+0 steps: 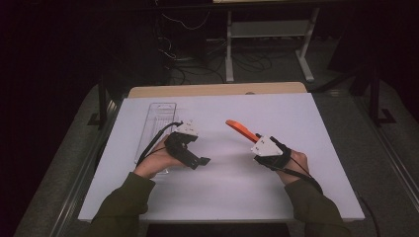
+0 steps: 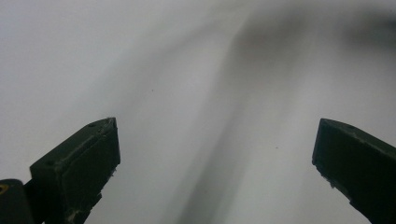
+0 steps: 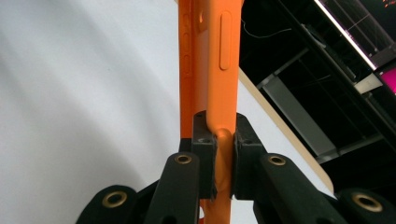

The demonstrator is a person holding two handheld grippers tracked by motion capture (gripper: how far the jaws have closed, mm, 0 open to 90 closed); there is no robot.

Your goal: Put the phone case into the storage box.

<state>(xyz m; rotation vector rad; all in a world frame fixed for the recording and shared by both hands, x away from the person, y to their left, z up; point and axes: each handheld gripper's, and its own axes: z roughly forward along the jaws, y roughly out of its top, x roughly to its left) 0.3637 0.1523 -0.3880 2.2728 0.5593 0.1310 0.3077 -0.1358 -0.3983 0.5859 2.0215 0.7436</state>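
The right gripper [image 3: 223,154] is a black two-jaw tool with brass-coloured pivot pins. Its jaws are clamped on one orange phone case of smooth, matte, rubbery material [image 3: 212,56]. The case is held edge-on; moulded raised button covers and a small round hole show along its thin side wall. In the high view the orange case [image 1: 241,129] projects from the right gripper [image 1: 255,140] toward the far edge of the bench, raised off the surface, right of the bench's centre.

The left gripper [image 2: 215,154] has two blunt, rectangular black jaws standing wide apart with nothing between them, facing plain white surface. In the high view the left gripper [image 1: 202,161] sits left of the bench's centre, low over the top. Each gripper carries one pale three-cornered plate and one black trailing cable.

One clear, long, rectangular plastic tray [image 1: 157,118] lies flat near the left edge of the bench, just beside the left hand [image 1: 157,160]. The right hand [image 1: 296,165] grips its tool nearer the right edge. Both sleeves are olive green.

The bench [image 1: 222,197] is a flat, matte white board; a strip of light wood shows along its far edge.
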